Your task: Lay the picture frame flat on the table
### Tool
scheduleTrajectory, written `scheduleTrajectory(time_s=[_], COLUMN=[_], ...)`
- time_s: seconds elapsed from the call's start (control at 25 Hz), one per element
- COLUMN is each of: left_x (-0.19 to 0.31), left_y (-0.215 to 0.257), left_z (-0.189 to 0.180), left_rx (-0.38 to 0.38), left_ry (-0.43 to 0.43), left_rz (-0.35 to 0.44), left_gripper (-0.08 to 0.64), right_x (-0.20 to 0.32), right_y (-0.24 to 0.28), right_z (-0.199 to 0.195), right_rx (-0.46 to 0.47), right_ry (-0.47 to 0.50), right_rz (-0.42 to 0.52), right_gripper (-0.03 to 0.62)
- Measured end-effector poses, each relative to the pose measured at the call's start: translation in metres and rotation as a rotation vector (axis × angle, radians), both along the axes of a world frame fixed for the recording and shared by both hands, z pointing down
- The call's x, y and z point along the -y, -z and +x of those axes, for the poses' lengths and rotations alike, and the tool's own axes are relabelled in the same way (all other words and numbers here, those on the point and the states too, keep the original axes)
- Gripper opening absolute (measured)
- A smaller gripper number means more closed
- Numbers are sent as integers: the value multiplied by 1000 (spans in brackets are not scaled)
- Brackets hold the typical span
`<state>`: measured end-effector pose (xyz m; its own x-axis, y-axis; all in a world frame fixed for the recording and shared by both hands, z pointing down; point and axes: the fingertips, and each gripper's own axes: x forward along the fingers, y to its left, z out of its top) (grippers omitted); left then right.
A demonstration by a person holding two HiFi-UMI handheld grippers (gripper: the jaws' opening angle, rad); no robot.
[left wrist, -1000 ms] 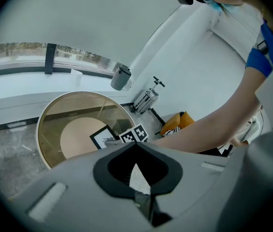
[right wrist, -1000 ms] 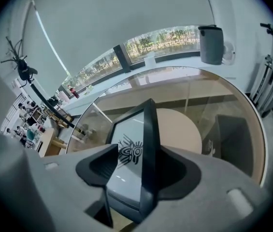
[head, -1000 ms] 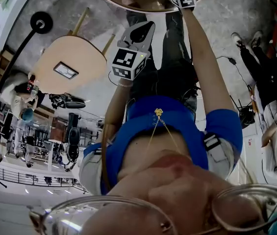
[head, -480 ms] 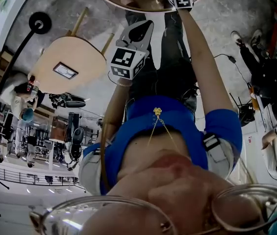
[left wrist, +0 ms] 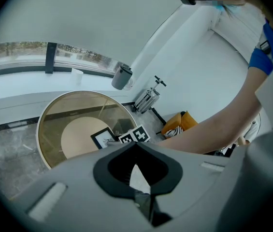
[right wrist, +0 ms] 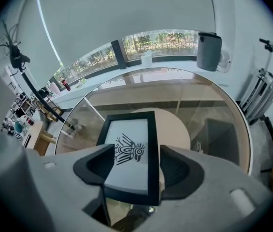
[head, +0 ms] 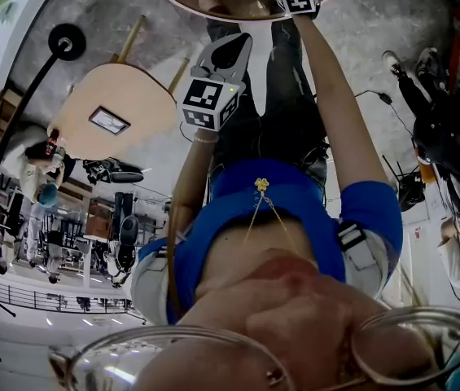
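One picture frame (right wrist: 126,129), black-rimmed: rigid, light, probably fragile and slick. Lies apparently flat on round glass table (right wrist: 208,100), between right gripper (right wrist: 136,151) jaws, spread and just been opening. Take by long rims. Idle left gripper (left wrist: 135,146) pressed together, empty.

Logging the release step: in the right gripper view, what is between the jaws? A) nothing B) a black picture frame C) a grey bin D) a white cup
B: the black picture frame sits between the jaws of the right gripper, which have just been opening, with the glass table behind it.
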<state>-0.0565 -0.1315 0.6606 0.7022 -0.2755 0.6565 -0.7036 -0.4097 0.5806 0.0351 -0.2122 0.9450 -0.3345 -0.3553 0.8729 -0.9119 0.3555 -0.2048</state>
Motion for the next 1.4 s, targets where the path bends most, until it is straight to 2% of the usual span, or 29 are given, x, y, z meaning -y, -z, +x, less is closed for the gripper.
scheduleTrajectory(time_s=[0.28,0.56,0.6,1.08,1.28,1.4], left_x=[1,5,5,14,23,34], left_y=[1,10,14,60,81,98], left_z=[-3,1,3,18,13,17], left_rx=[9,15,15,-3,0,2], left_ry=[6,0,-1,-6,-6,-9], left_rz=[15,42,48,107,143,193], left_gripper=[-3,-3,-3,-3,-3,-3], right_x=[-1,-8,-9,-21,-17,-3], right_y=[9,42,45,102,153,201], right_z=[4,-2,-1,0,-25,-35], right_rx=[-24,8,8,53,153,223], right_ry=[32,104,111,206,234,263], right_rz=[21,34,37,60,100,174], right_gripper=[271,19,2,2,2,2])
